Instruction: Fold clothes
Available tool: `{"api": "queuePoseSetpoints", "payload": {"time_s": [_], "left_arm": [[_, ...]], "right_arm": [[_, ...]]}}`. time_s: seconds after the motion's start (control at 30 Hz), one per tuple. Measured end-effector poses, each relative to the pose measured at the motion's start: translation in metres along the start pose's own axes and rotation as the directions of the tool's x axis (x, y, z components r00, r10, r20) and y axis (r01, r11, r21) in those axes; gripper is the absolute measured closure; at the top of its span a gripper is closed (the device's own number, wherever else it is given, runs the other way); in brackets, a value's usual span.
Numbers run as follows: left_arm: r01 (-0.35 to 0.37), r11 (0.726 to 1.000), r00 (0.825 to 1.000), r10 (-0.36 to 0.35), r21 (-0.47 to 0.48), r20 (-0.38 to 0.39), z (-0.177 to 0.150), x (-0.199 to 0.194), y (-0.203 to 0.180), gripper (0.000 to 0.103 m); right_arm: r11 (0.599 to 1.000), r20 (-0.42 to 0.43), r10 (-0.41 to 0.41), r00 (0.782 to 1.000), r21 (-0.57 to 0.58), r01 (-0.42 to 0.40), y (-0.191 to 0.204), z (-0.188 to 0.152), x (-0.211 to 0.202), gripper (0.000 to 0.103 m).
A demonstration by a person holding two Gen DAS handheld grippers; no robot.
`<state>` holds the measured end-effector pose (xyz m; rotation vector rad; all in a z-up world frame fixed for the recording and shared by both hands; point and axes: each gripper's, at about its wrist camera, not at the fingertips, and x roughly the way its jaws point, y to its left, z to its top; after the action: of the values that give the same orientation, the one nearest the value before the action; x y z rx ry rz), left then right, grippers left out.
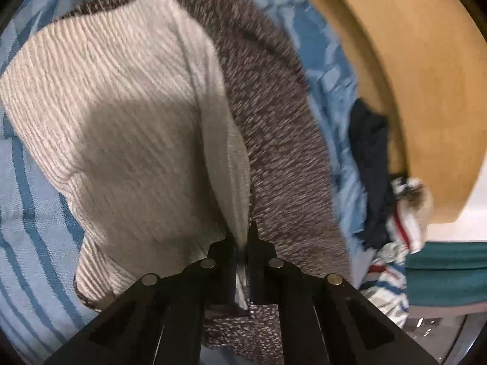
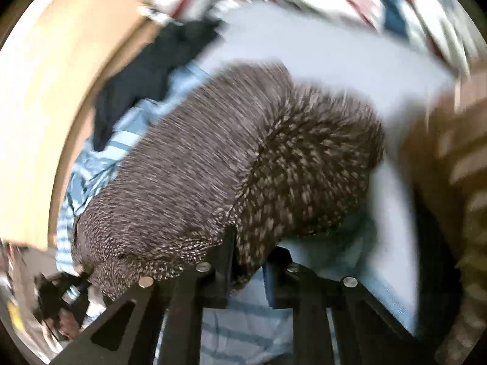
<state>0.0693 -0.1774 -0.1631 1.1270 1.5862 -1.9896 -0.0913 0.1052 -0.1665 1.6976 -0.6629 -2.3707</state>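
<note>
A blue striped bedsheet [image 1: 27, 213] carries a brown-and-white flecked knit sweater [image 1: 274, 127], its pale ribbed inside [image 1: 115, 115] turned up. The left gripper [image 1: 242, 243] is clamped on the sweater's edge; the right gripper [image 2: 249, 258] pinches another fold of it.

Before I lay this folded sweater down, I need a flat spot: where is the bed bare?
Free: the blue striped sheet left of the sweater, out to the picture's edge. A thin strip of sheet runs between the sweater and the wooden headboard. Crowded: the corner by the headboard, where a dark garment and a red, white and blue cloth are heaped.
</note>
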Motion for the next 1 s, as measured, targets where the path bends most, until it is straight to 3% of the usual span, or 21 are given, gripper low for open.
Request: {"api": "queuePoseSetpoints", "payload": {"time_s": [0.2, 0.3, 0.4, 0.43, 0.53, 0.63, 0.67, 0.73, 0.8, 0.87, 0.97, 1.0], "left_arm": [[0.091, 0.996, 0.994, -0.092, 0.013, 0.061, 0.028, -0.006, -0.033, 0.098], [0.053, 0.997, 0.995, -0.058, 0.060, 0.087, 0.044, 0.008, -0.060, 0.098], [-0.018, 0.995, 0.994, 0.007, 0.099, 0.108, 0.053, 0.038, -0.074, 0.098], [-0.037, 0.994, 0.993, 0.025, 0.104, 0.113, 0.055, 0.048, -0.076, 0.098], [-0.089, 0.989, 0.989, 0.073, 0.118, 0.132, 0.056, 0.072, -0.074, 0.098], [-0.128, 0.982, 0.982, 0.106, 0.137, 0.157, 0.055, 0.087, -0.070, 0.098], [-0.139, 0.980, 0.979, 0.114, 0.143, 0.169, 0.054, 0.091, -0.069, 0.098], [-0.148, 0.979, 0.973, 0.119, 0.141, 0.197, 0.051, 0.093, -0.067, 0.098], [-0.141, 0.984, 0.968, 0.113, 0.114, 0.223, 0.048, 0.089, -0.064, 0.098], [-0.115, 0.990, 0.964, 0.091, 0.084, 0.250, 0.042, 0.082, -0.063, 0.098], [-0.007, 0.998, 0.962, -0.011, 0.065, 0.273, 0.030, 0.061, -0.061, 0.098], [0.028, 0.997, 0.960, -0.047, 0.071, 0.274, 0.026, 0.053, -0.060, 0.097]], "right_arm": [[0.996, 0.037, 0.085, 0.996, 0.036, -0.087, 0.013, 0.050, 0.003, 0.089], [0.992, 0.024, 0.102, 0.994, 0.070, -0.104, 0.019, 0.081, 0.021, 0.089], [0.990, -0.022, 0.096, 0.995, 0.107, -0.093, 0.030, 0.098, 0.053, 0.076], [0.987, -0.034, 0.112, 0.993, 0.122, -0.107, 0.029, 0.103, 0.060, 0.066], [0.986, -0.040, 0.138, 0.990, 0.102, -0.134, 0.032, 0.108, 0.057, 0.061], [0.993, 0.069, 0.118, 0.991, 0.010, -0.119, 0.036, 0.089, 0.011, 0.042], [0.994, 0.114, 0.112, 0.987, -0.007, -0.112, 0.033, 0.081, -0.005, 0.040], [0.998, 0.154, 0.066, 0.986, -0.027, -0.063, 0.030, 0.069, -0.021, 0.041], [1.000, 0.140, 0.002, 0.990, -0.003, -0.001, 0.024, 0.062, -0.022, 0.049], [0.999, 0.102, -0.015, 0.995, 0.037, 0.012, 0.014, 0.061, -0.010, 0.050], [0.992, 0.063, -0.102, 0.993, 0.081, 0.097, -0.007, 0.073, 0.026, 0.062], [0.991, 0.056, -0.086, 0.995, 0.105, 0.080, -0.014, 0.080, 0.036, 0.064]]}}
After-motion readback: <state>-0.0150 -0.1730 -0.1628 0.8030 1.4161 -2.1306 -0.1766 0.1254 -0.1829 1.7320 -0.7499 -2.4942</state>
